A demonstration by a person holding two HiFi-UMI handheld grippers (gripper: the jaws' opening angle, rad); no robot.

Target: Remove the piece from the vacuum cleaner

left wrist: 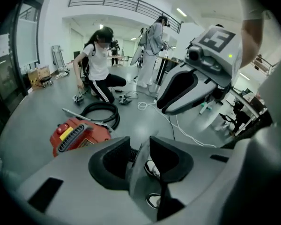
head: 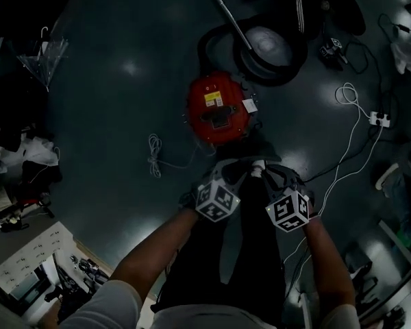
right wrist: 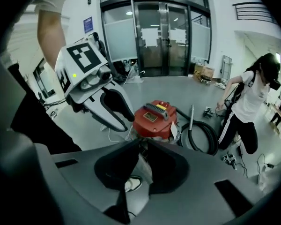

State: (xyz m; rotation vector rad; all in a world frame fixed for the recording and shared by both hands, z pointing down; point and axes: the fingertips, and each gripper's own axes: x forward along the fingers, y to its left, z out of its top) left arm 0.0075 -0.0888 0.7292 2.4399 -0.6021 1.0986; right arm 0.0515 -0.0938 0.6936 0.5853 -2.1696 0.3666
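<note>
The red vacuum cleaner stands on the dark floor just ahead of the person's feet, yellow label up, with a white tag at its right side. A black hose lies coiled behind it with a metal wand. Whether the hose is still joined to the cleaner I cannot tell. My left gripper and right gripper hang side by side above the floor, short of the cleaner. Both are open, with only floor and a white shoe showing through the gaps.
A white cord lies left of the cleaner. More white cables run to a power strip at the right. One person crouches by the hose, another stands behind. A cluttered bench is at lower left.
</note>
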